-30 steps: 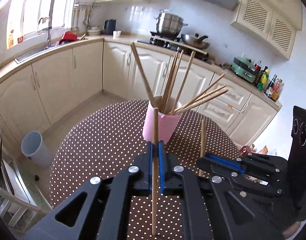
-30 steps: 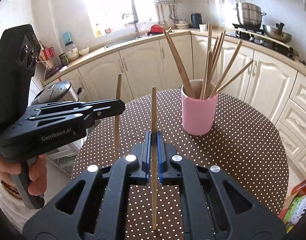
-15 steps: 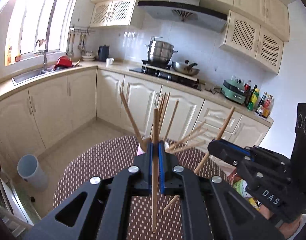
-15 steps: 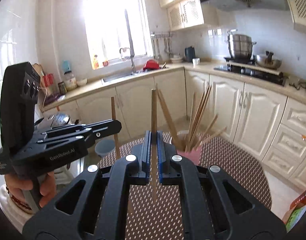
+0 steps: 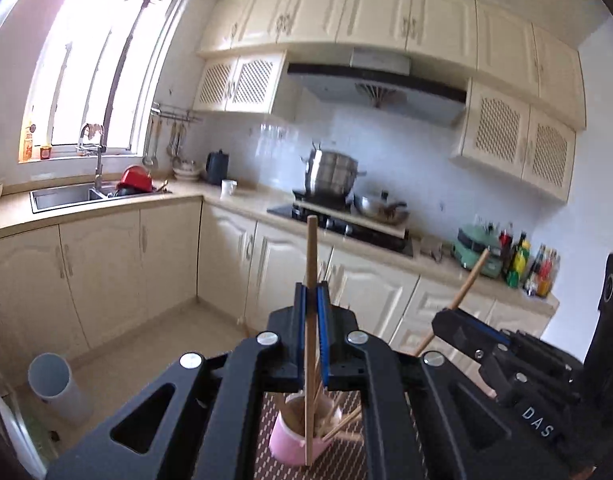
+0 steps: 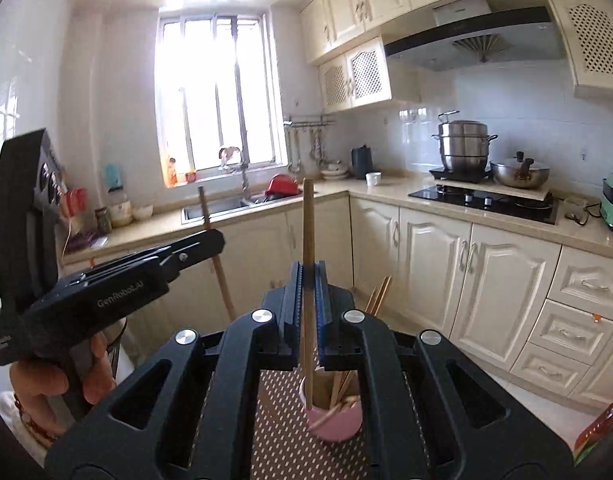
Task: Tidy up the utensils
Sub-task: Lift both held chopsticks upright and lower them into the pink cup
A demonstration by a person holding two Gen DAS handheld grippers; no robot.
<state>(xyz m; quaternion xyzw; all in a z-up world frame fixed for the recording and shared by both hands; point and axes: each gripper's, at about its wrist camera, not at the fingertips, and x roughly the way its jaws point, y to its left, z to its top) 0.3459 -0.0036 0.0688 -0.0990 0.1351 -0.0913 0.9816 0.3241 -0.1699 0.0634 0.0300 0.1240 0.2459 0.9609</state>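
At the left side of the right wrist view, the left gripper (image 6: 210, 242) is held in the air by a hand (image 6: 54, 380), and one wooden chopstick (image 6: 215, 256) crosses its tip, leaning a little. In its own view the left gripper (image 5: 311, 300) has the blue pads (image 5: 300, 320) pressed on that chopstick (image 5: 310, 320), which stands almost upright between them, its top above the fingers and its lower end in front of the pink cup (image 5: 294, 446). The cup stands below the gripper on the brown dotted table cover (image 5: 338, 460) and holds many other chopsticks (image 5: 340, 426) that lean to different sides.

In the middle of the right wrist view, the right gripper (image 6: 308, 280) also pinches a chopstick (image 6: 307, 240) upright between its pads. The lower end of this stick is at the cup (image 6: 334, 424), at the left part of its rim; I cannot tell if it is already inside or only in front. Seen from the left wrist, the right gripper (image 5: 446, 320) is at the right side, and its chopstick (image 5: 466, 284) is tilted to the upper right.

Further right in the background there are the sink (image 6: 226, 204), a steel pot (image 6: 464, 148) and a pan (image 6: 518, 174) on the stove (image 6: 482, 200).
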